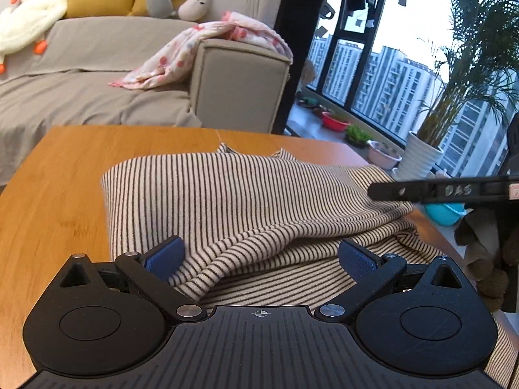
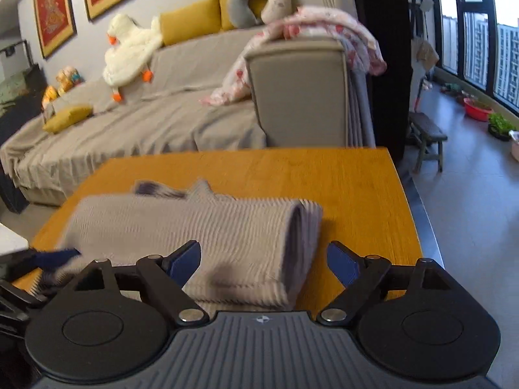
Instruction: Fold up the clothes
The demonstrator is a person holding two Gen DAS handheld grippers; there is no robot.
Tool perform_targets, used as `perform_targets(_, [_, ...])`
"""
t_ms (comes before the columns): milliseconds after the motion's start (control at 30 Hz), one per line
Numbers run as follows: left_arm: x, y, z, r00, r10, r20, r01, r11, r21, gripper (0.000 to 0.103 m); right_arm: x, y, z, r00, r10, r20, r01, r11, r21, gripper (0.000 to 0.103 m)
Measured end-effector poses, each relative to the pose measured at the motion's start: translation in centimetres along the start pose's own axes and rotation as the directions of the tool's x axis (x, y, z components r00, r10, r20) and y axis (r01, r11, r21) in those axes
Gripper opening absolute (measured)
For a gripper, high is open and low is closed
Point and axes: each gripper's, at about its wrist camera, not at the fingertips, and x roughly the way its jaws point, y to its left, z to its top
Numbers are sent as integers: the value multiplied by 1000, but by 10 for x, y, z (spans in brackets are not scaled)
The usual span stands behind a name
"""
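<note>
Hovering released, my left gripper (image 1: 259, 256) and right gripper (image 2: 262, 264) face the striped garment (image 1: 227, 201) just ahead — soft, light, limp; I'd pinch its near folded edge.

Two low wrist views (shared sofa (image 1: 97, 64)) sofa-facing.

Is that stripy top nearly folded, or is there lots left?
Partly done. The black-and-cream striped knit top lies doubled over on the orange wooden table, its right edge rolled. Both the left hand-held gripper and right hand-held gripper are open, holding nothing. The loose front layers need flattening and probably another fold.
</note>
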Motion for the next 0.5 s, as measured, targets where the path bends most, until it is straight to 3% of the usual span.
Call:
perform_targets(33, [-1,1,0,1000,-3,2,3,1000,-3,103,-5,4,2,1000,5,20,-5,1000,-3,87])
perform_targets(100, [-2,2,0,1000,-5,3,5,1000,-6,103,-14,11,9,997,23,80,-23,1000,2,103])
perform_targets(200, [-2,2,0,1000,-4,4,4,1000,-5,103,-20,20,15,985,92,145,-99,994,38,103])
perform_targets(333, [-3,2,0,1000,-3,4,3,1000,-4,103,1,23,8,977,190,97,-202,971,127,103])
perform_targets(400, [-3,2,0,1000,-6,7,6,1000,-6,103,21,17,-4,981,191,38,-194,959,204,103])
perform_targets(500, [-4,3,-1,1000,-13,14,13,1000,-14,103,31,14,-20,981,183,71,-194,959,208,103])
